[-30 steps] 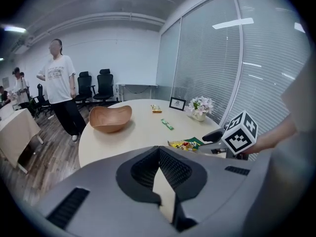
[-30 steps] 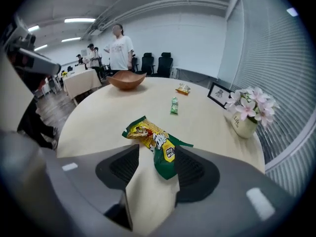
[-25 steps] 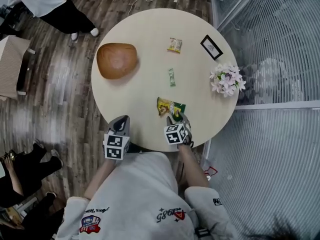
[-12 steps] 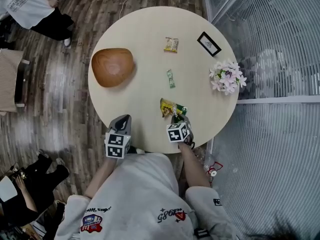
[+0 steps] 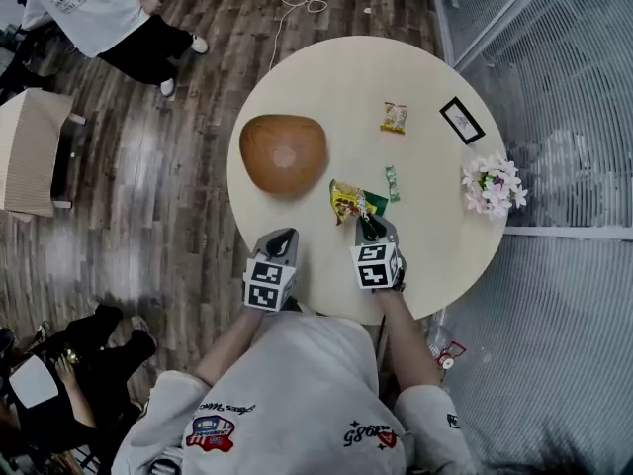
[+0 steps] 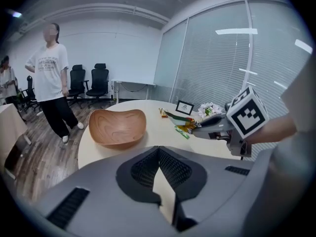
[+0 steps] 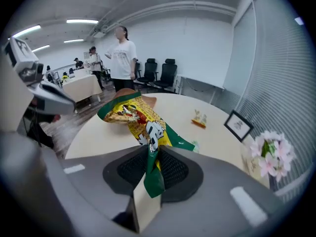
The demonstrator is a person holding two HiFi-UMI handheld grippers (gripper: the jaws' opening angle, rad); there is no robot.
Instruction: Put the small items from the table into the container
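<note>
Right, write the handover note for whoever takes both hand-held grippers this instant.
Left hand-held gripper: jaws together, empty, near the table's front edge.
Right hand-held gripper: jaws closing on the yellow-green snack bag, held above the table.
Wooden bowl: nothing shows in it yet.
On the table: small green packet and small yellow packet.
Done: first item gripped and lifted.
Left: put the snack bag in the wooden bowl, then probably both packets.
</note>
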